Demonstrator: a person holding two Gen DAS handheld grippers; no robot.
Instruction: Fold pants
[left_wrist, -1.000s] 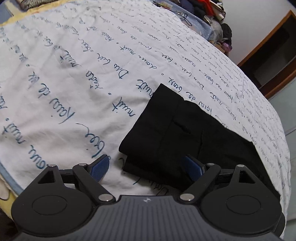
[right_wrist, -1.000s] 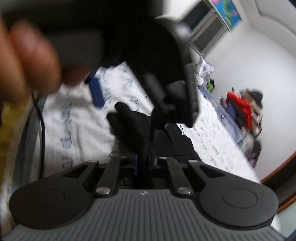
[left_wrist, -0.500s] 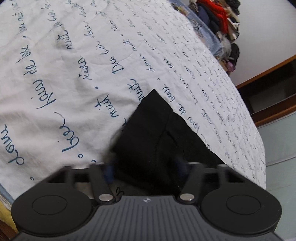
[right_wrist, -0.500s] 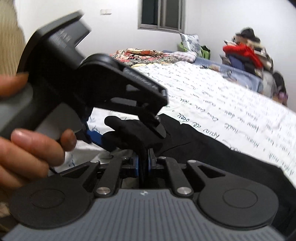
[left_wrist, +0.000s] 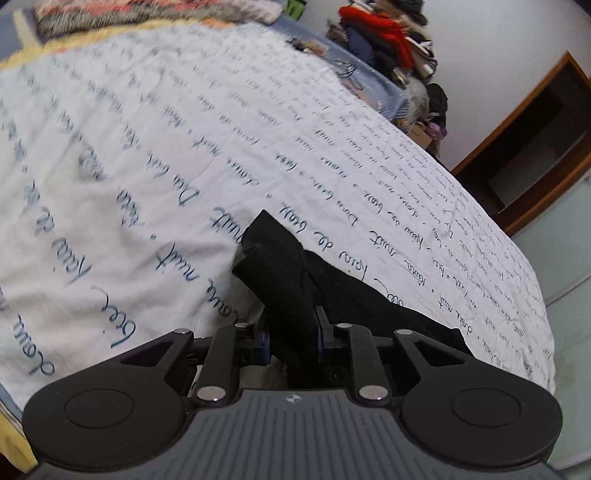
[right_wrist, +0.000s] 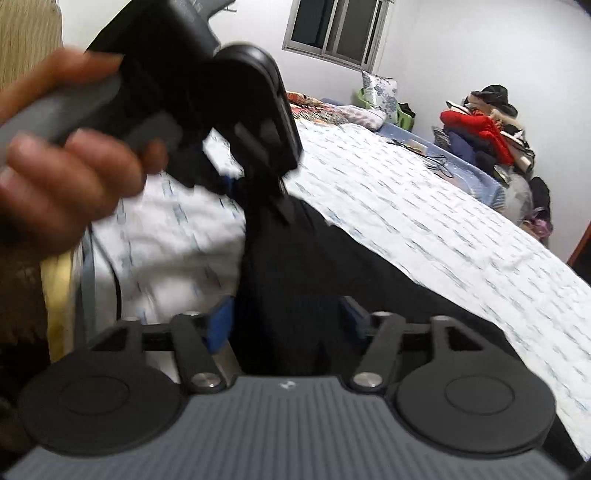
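Black pants (left_wrist: 295, 280) lie on a white bedsheet with blue writing (left_wrist: 147, 166). My left gripper (left_wrist: 293, 341) is shut on a bunched end of the pants and lifts it off the sheet. In the right wrist view the pants (right_wrist: 332, 280) run between my right gripper's (right_wrist: 288, 325) blue pads, which stand apart, so it is open around the cloth. The left gripper (right_wrist: 255, 192) shows above there, held by a hand (right_wrist: 59, 177), pinching the raised cloth.
A pile of clothes (left_wrist: 391, 40) sits at the far end of the bed, also in the right wrist view (right_wrist: 484, 129). A wooden door frame (left_wrist: 517, 147) is at the right. A window (right_wrist: 336, 29) is in the far wall.
My left gripper closed on the pants end and raised it. My right gripper, shut on the cloth before, has opened its jaws.
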